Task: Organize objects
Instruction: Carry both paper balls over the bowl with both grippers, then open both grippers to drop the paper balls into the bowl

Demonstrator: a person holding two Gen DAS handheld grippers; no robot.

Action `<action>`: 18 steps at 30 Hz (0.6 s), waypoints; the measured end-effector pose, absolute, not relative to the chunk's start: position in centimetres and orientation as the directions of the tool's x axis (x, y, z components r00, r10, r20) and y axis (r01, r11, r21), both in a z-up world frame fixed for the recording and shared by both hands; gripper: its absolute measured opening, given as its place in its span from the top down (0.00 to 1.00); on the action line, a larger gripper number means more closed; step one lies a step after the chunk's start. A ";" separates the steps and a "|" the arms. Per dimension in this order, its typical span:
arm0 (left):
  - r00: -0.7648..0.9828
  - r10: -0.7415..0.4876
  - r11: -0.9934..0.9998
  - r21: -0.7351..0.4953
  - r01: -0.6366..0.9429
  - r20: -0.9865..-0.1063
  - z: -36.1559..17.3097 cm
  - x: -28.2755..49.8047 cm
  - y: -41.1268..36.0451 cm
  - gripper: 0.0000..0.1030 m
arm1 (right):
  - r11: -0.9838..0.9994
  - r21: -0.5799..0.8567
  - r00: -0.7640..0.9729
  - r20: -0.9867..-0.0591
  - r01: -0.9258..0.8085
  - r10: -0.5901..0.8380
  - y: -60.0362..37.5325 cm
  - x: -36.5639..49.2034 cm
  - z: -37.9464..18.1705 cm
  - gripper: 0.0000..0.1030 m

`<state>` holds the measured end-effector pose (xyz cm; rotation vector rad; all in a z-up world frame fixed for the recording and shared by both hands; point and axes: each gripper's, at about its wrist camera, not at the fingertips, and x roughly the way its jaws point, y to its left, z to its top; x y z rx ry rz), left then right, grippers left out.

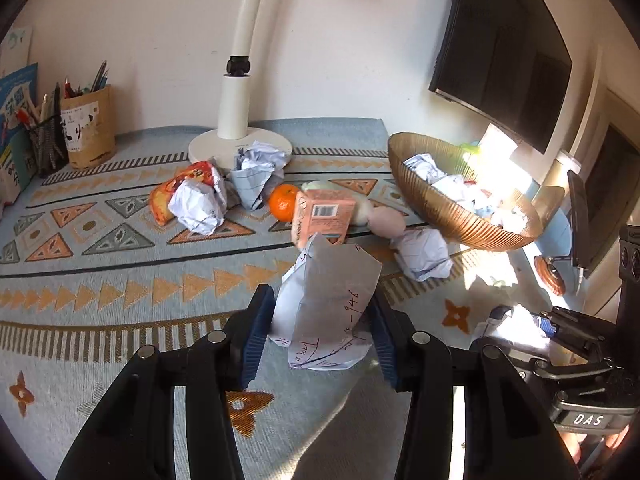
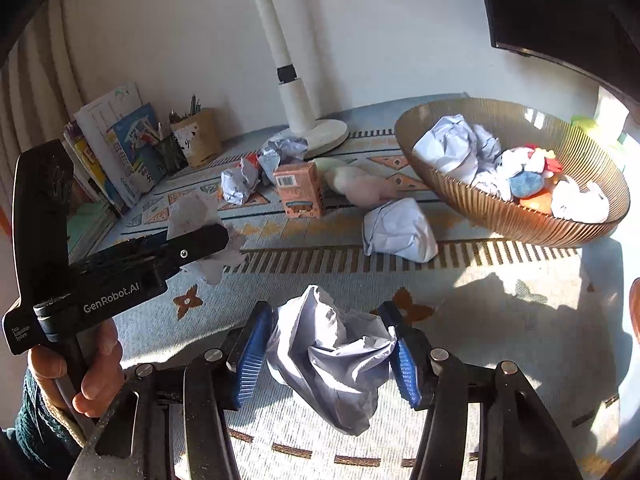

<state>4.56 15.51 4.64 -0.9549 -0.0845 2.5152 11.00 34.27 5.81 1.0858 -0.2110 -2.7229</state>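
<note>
Patterned woven cloth [image 1: 100, 276], pale blue with orange triangles and brown dashes, covers the desk up to a white wall, where a white lamp base [image 1: 240, 144] stands at the upper centre. My left gripper [image 1: 320, 340] is clamped on a creased sheet of written-on paper [image 1: 328, 316], its blue ribbed pads [image 1: 256, 340] pressed against both sides at the lower centre. My right gripper [image 2: 328, 352] likewise pinches a crumpled paper ball [image 2: 332, 360] at the lower centre of its view. Open cloth stretches across the left and lower left of the left view, while the middle band is crowded: a crumpled wad [image 1: 200, 208] over an orange snack packet [image 1: 164, 200], a glossy tangerine [image 1: 284, 202], a pink carton [image 1: 324, 216] lying on its side, and another paper ball [image 1: 424, 252] close to the ribbed amber bowl [image 1: 480, 232]. That bowl sits at the right, near the cloth's edge, already holding paper wads and soft coloured bits. Pen holders [image 1: 86, 128] and books [image 2: 116, 148] line the far left edge.
</note>
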 end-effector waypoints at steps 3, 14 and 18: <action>-0.666 0.497 -0.858 -0.203 -0.472 -0.555 8.9 3.9 18.8 0.57 | -0.981 0.189 -0.815 -0.560 0.052 -0.151 38.4 11.0 10.8 0.47; -0.568 0.574 -0.775 -0.170 -0.608 -0.590 11.1 -4.0 33.7 0.57 | -0.872 0.335 -0.831 -0.540 -0.358 0.134 53.0 3.1 14.8 0.44; -0.580 0.577 -0.782 -0.183 -0.596 -0.575 10.6 -5.7 35.5 0.47 | -0.877 0.325 -0.819 -0.560 -0.354 0.124 54.1 0.7 14.4 0.25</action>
